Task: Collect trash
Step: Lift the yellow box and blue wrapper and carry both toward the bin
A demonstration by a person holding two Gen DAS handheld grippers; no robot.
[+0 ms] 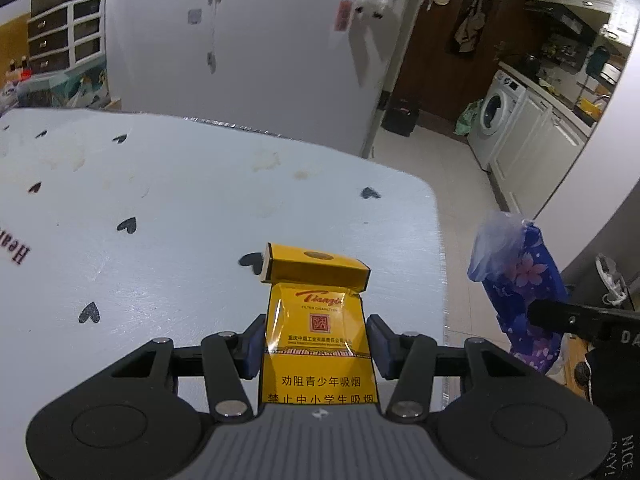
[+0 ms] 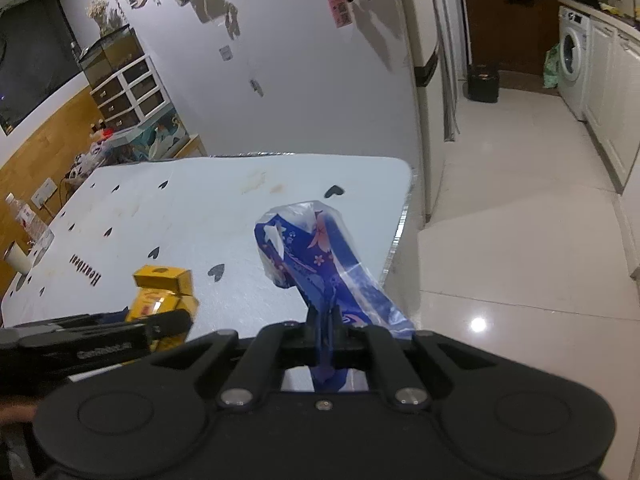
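My left gripper (image 1: 316, 340) is shut on a yellow cigarette pack (image 1: 318, 320) with its flip lid open, held just above the white heart-patterned table (image 1: 180, 200). The pack also shows in the right wrist view (image 2: 164, 292) at the lower left, with the left gripper's finger (image 2: 168, 322) across it. My right gripper (image 2: 326, 328) is shut on a crumpled blue flowered plastic wrapper (image 2: 316, 252), held above the table's right end. The wrapper shows in the left wrist view (image 1: 516, 280) beyond the table's right edge, pinched by the right gripper's fingers (image 1: 560, 316).
A fridge (image 2: 436, 60) stands past the table's far right corner. A washing machine (image 1: 496, 116) and white cabinets (image 1: 536, 148) line the tiled floor (image 2: 520, 240) to the right. A bottle (image 2: 24, 216) and a cup (image 2: 18, 258) stand at the table's left end.
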